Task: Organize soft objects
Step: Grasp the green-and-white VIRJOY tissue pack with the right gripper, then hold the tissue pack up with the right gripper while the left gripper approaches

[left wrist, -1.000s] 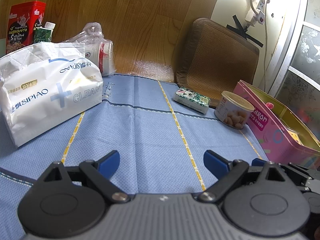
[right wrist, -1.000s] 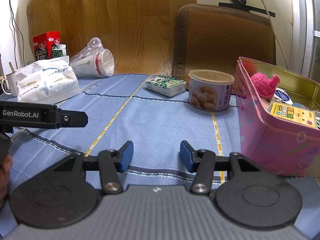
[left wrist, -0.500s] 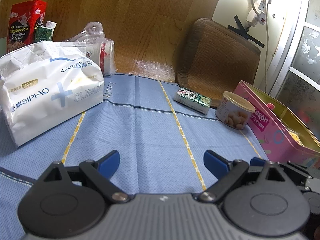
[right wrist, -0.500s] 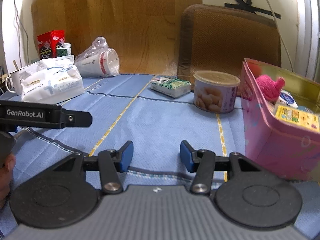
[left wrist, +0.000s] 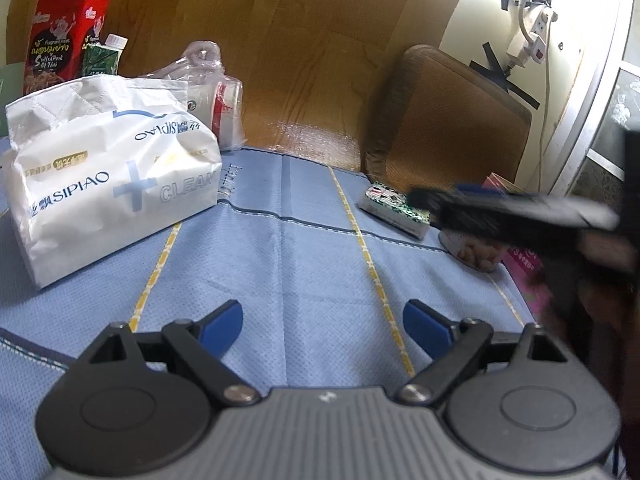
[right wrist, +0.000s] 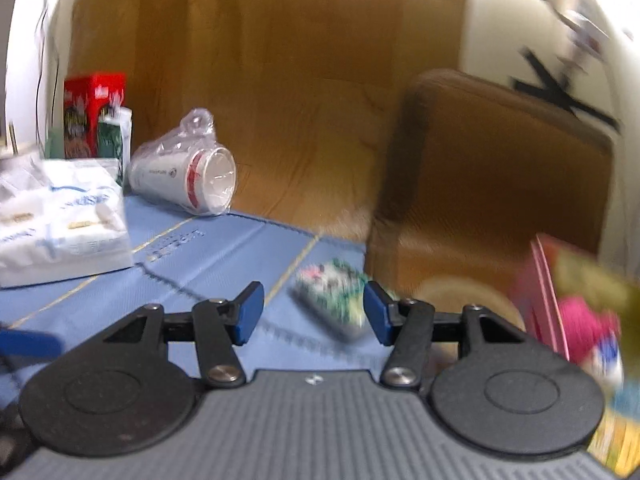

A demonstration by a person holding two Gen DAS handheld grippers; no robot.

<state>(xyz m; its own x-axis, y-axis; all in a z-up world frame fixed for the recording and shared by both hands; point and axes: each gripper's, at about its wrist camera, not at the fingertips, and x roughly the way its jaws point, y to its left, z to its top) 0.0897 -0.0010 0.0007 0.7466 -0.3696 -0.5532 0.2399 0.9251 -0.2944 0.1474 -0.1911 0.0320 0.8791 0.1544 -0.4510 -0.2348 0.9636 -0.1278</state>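
Observation:
A large white tissue pack (left wrist: 116, 184) stands on the blue cloth (left wrist: 280, 260) at the left. A small green patterned tissue packet (left wrist: 394, 210) lies further back, right of centre. My left gripper (left wrist: 322, 316) hovers over bare cloth, its jaws closing a little with nothing between them. My right gripper (right wrist: 313, 306) is in blurred motion, jaws opening and empty. The green packet (right wrist: 332, 298) shows just beyond its fingertips, apart from them. A pink plush (right wrist: 580, 324) lies in the pink tin box (right wrist: 548, 300) at the right.
A round nut can (left wrist: 476, 254) stands beside the pink box. Bagged paper cups (right wrist: 188, 180), a red tin (left wrist: 64, 36) and a green carton sit at the back left. A brown cushion (left wrist: 448, 120) leans on the wall. The right tool's blurred black body (left wrist: 520, 220) crosses the left wrist view.
My right gripper has swept forward and rolled, now over the green packet with its jaws wider, and has entered the left wrist view. The left gripper has stayed put with its jaws slightly narrower.

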